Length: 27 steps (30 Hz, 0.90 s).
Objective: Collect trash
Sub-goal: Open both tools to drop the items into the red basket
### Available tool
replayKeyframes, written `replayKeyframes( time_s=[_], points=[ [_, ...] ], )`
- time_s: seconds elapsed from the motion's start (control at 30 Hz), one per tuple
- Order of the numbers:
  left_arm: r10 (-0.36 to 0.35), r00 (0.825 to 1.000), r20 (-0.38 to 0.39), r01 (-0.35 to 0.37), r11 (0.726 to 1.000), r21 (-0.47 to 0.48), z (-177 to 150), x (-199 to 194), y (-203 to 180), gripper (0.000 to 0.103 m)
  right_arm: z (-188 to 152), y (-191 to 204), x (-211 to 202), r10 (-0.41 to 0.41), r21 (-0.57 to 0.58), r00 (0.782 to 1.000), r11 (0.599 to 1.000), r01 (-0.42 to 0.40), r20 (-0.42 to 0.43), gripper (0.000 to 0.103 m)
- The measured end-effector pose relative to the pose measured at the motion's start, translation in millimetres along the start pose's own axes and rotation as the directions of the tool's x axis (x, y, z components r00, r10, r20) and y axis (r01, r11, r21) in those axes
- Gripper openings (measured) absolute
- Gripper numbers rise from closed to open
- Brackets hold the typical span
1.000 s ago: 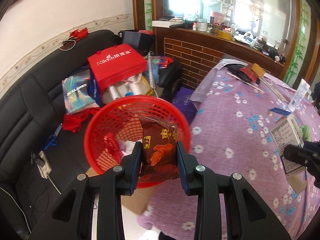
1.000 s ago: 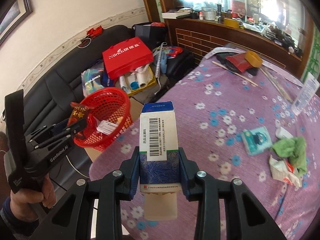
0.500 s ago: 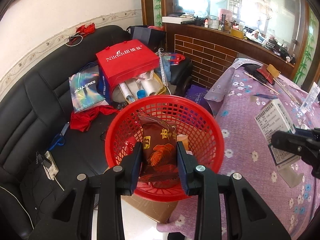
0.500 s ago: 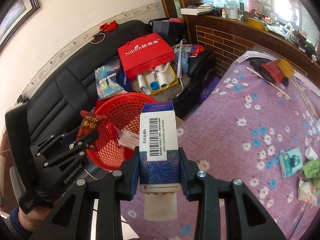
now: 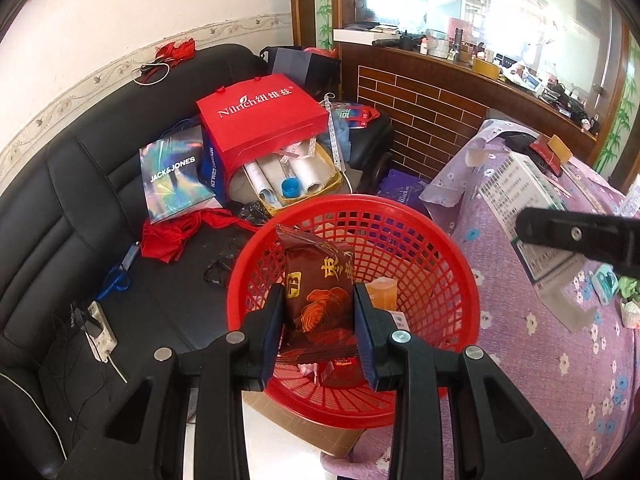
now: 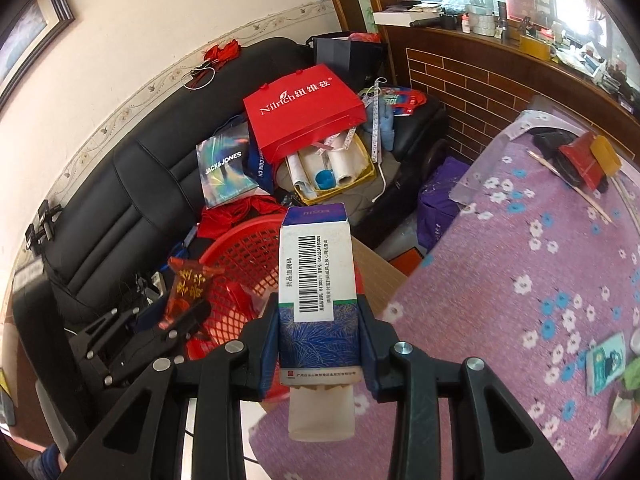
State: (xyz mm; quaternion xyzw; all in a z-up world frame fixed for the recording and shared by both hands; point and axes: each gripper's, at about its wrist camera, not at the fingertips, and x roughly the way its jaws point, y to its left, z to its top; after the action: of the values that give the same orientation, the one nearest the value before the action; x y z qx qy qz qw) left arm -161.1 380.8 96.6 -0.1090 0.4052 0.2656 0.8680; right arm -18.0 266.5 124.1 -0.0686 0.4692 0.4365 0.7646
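Note:
My left gripper [image 5: 320, 312] is shut on a brown snack wrapper [image 5: 316, 280] and holds it over the red mesh basket [image 5: 432, 248], which holds several bits of trash. My right gripper [image 6: 320, 320] is shut on a blue-and-white medicine box [image 6: 316, 276], held up just right of the basket [image 6: 236, 256] at the table's edge. The box [image 5: 516, 196] and a right finger [image 5: 576, 236] show in the left wrist view. The left gripper [image 6: 188, 316] with the wrapper [image 6: 188, 292] shows in the right wrist view.
A black sofa [image 5: 80, 184] behind the basket carries a red Nilrich bag [image 5: 260, 120], a Jack&Jones bag [image 5: 172, 176] and clutter. The purple flowered tablecloth [image 6: 520, 272] holds a teal packet [image 6: 606, 360], green and white wrappers [image 6: 628, 392], a red box [image 6: 580, 160].
Both grippers moved left toward the basket. The wrapper now hangs deeper over the basket's middle, and the box has come from over the table to the basket's right rim.

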Motion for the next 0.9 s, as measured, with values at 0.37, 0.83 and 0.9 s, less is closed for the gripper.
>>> replayKeyframes(
  time_s=[0.37, 0.83, 0.9],
  points=[
    [-0.012, 1.000, -0.009, 0.012, 1.000, -0.025, 4, 9, 14, 0.032, 20, 12, 41, 0.030, 0.013, 0.998, 0.999, -0.030, -0.051, 0.042],
    [-0.052, 0.999, 0.006, 0.052, 0.999, -0.015, 3, -1, -6, 0.058, -6, -24, -1, -0.018, 0.098, 1.000, 0.995, 0.017, 0.002, 0.054],
    [-0.069, 0.998, 0.005, 0.069, 0.998, 0.013, 0, -4, -20, 0.058, -19, -34, -8, -0.024, 0.129, 1.000, 0.991, 0.024, -0.002, 0.054]
  ],
)
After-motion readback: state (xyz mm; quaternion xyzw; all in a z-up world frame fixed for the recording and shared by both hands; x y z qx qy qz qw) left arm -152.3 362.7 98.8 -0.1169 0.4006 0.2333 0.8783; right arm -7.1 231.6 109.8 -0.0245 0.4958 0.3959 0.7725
